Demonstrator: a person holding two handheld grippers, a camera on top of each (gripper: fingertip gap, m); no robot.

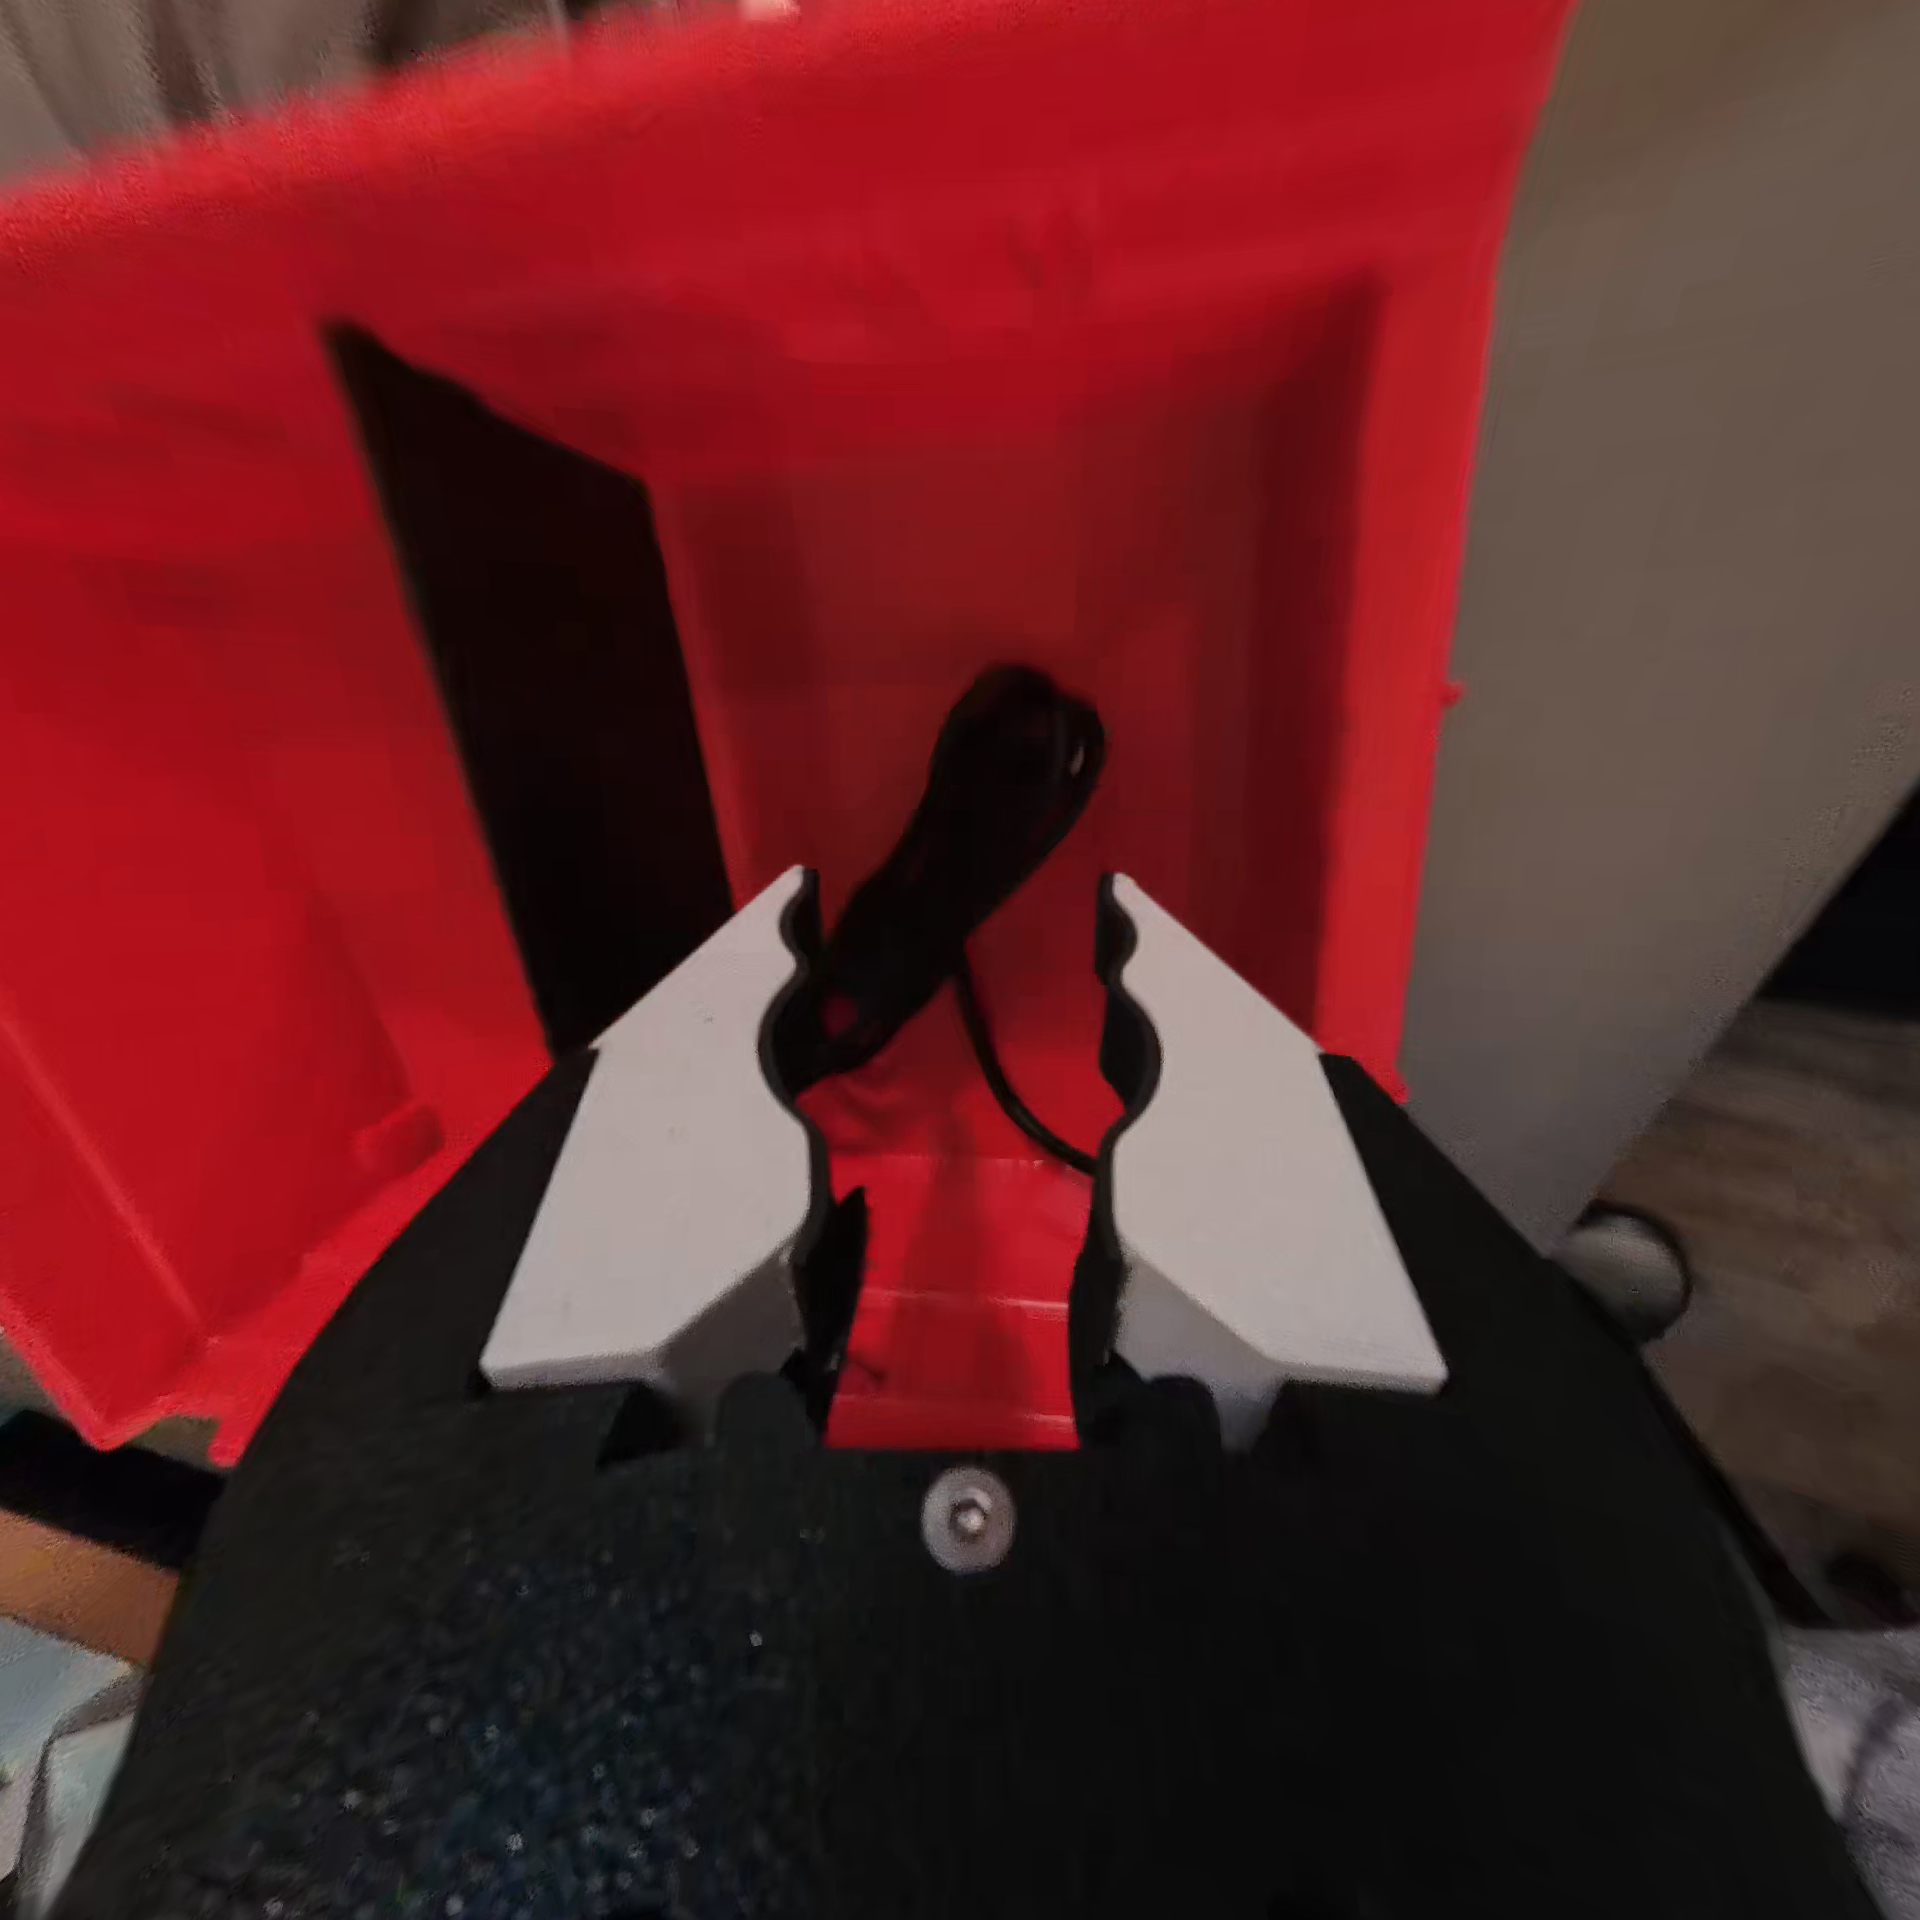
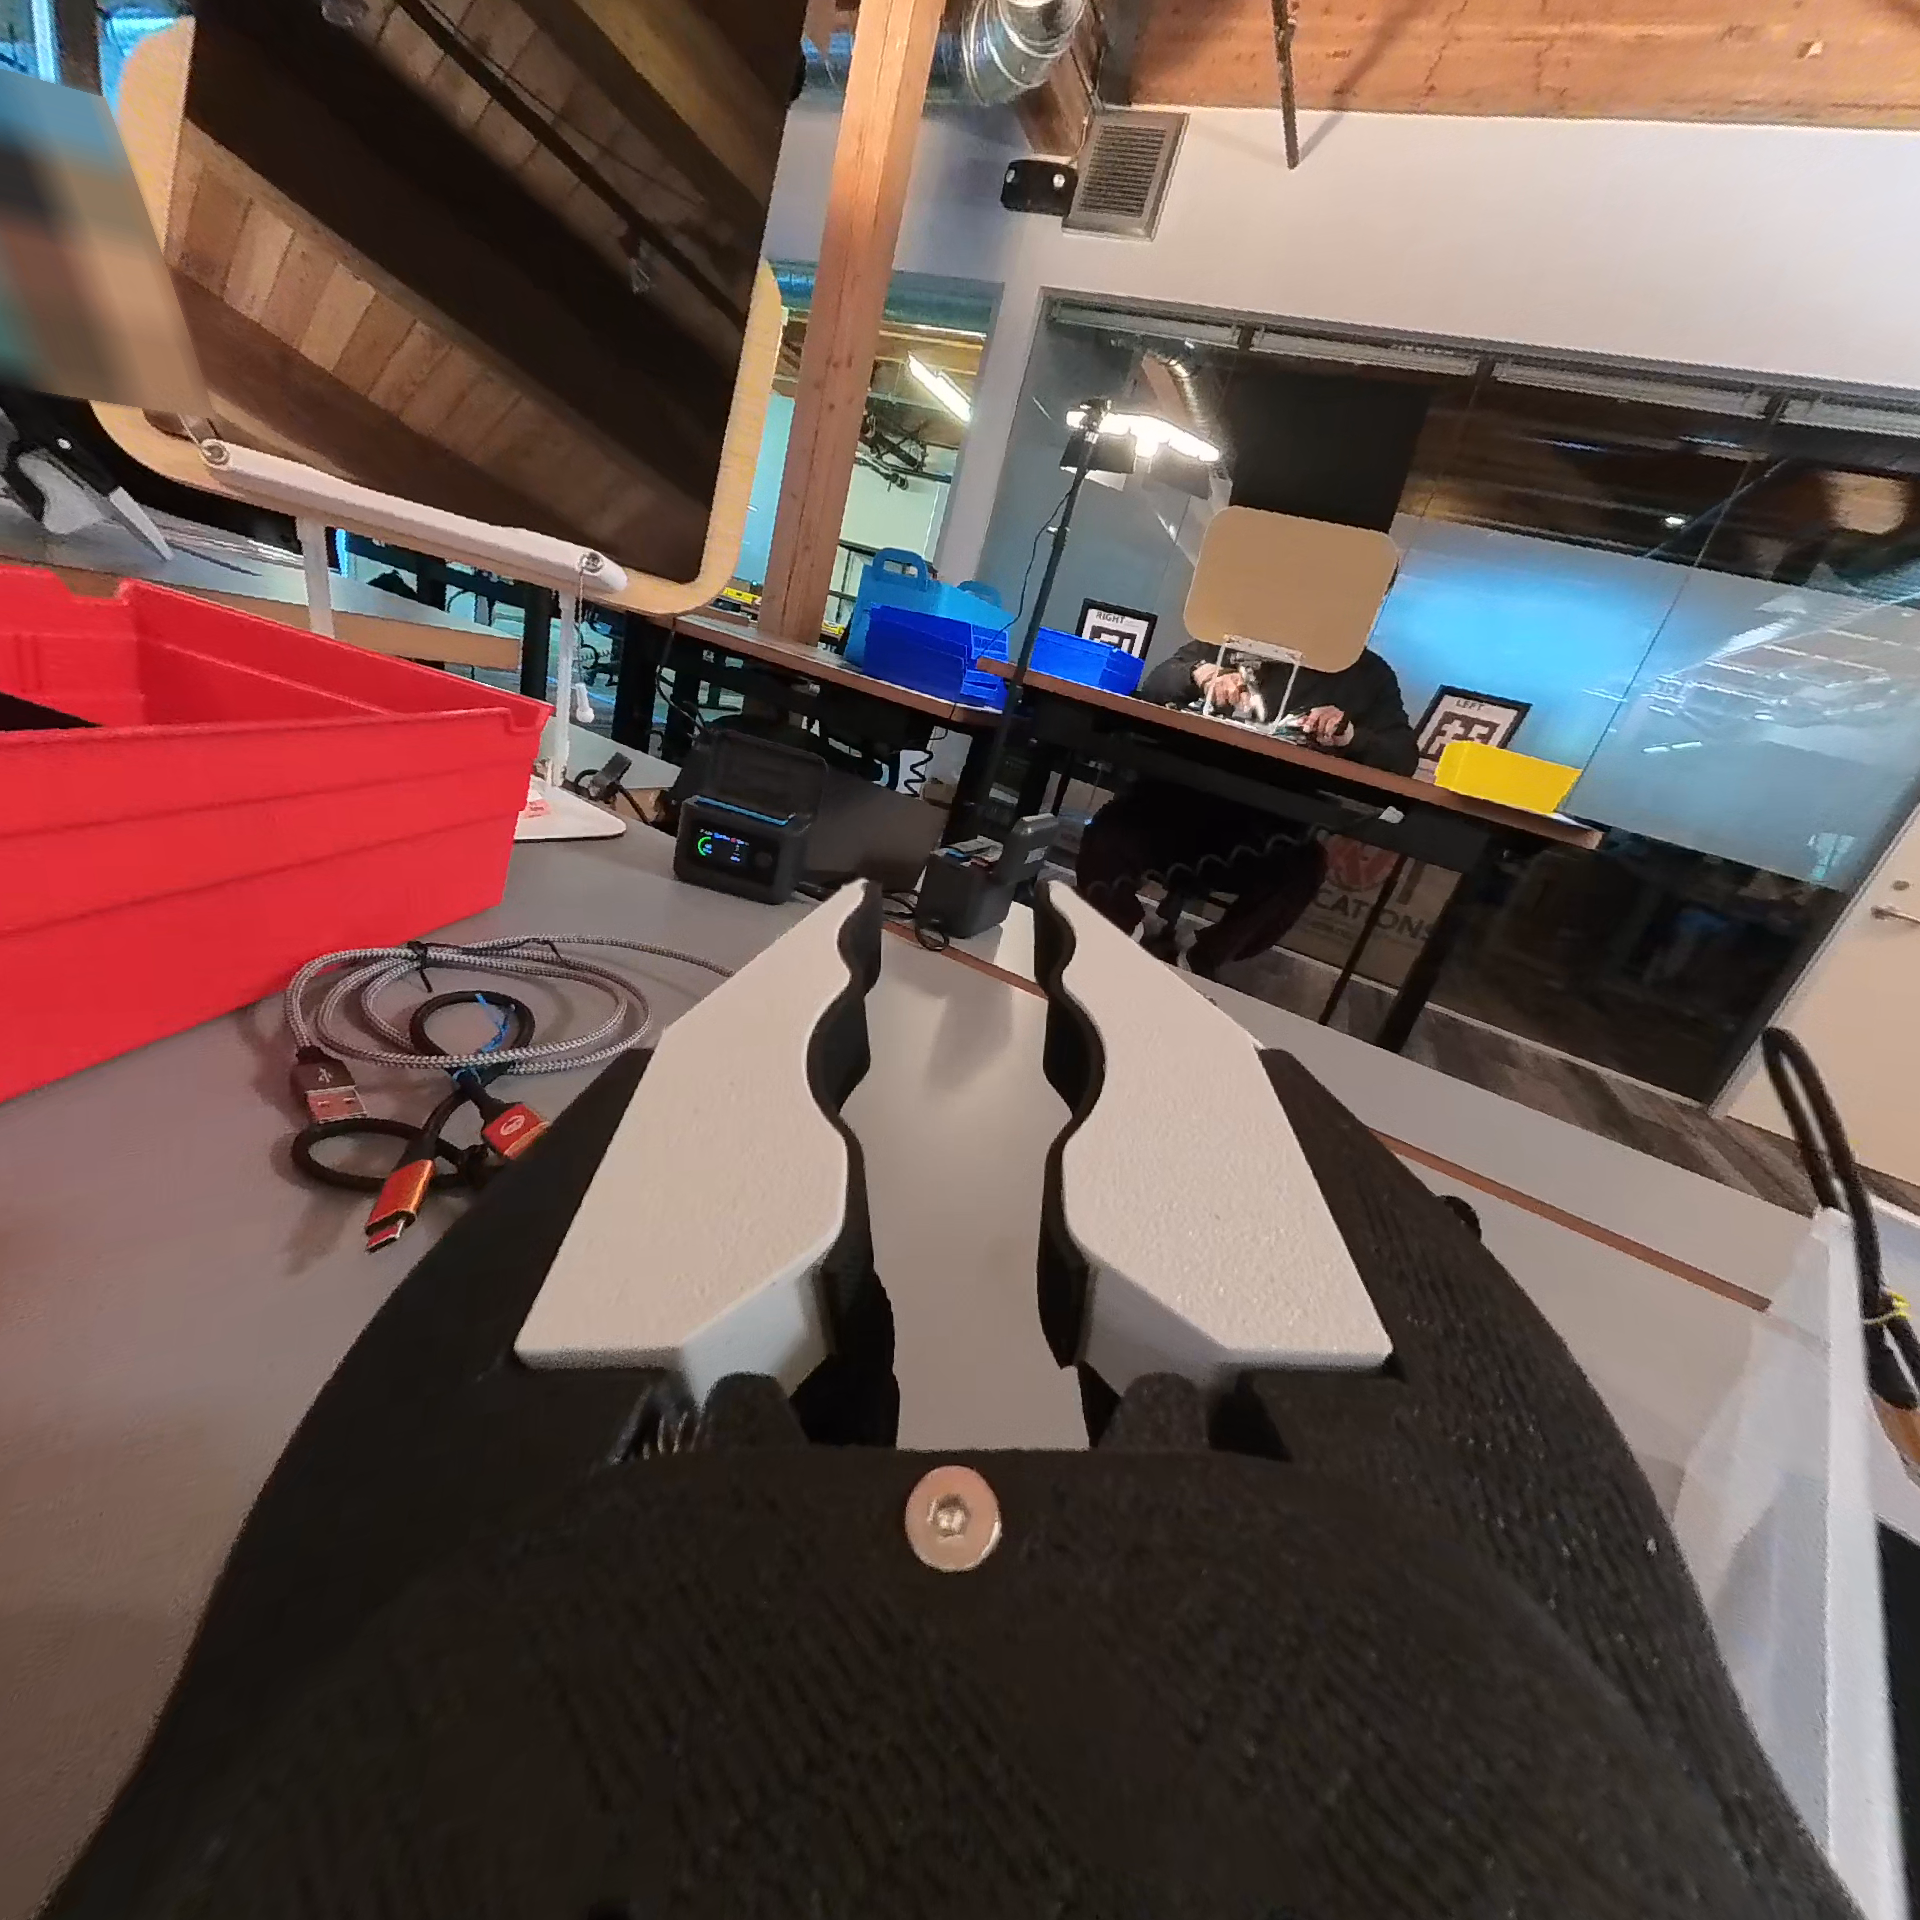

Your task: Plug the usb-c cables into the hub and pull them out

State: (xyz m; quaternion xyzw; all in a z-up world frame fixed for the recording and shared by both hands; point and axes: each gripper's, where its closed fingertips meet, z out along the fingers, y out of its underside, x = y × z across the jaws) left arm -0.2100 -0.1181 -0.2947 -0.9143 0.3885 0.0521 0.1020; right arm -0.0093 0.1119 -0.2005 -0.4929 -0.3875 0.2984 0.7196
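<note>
We see our left gripper (image 1: 958,894) with jaws apart, empty, above a red plastic bin (image 1: 312,727); a bundled black cable (image 1: 966,831) lies inside, beyond the tips. Our right gripper (image 2: 958,904) also has parted, empty jaws over the grey counter (image 2: 156,1299). Near left, beside the bin, lie coiled grey braided cables with orange metal plugs (image 2: 457,1039).

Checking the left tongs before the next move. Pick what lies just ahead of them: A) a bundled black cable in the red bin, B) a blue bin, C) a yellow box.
A: the bundled black cable lies in the red bin, just ahead of the open left tongs.
</note>
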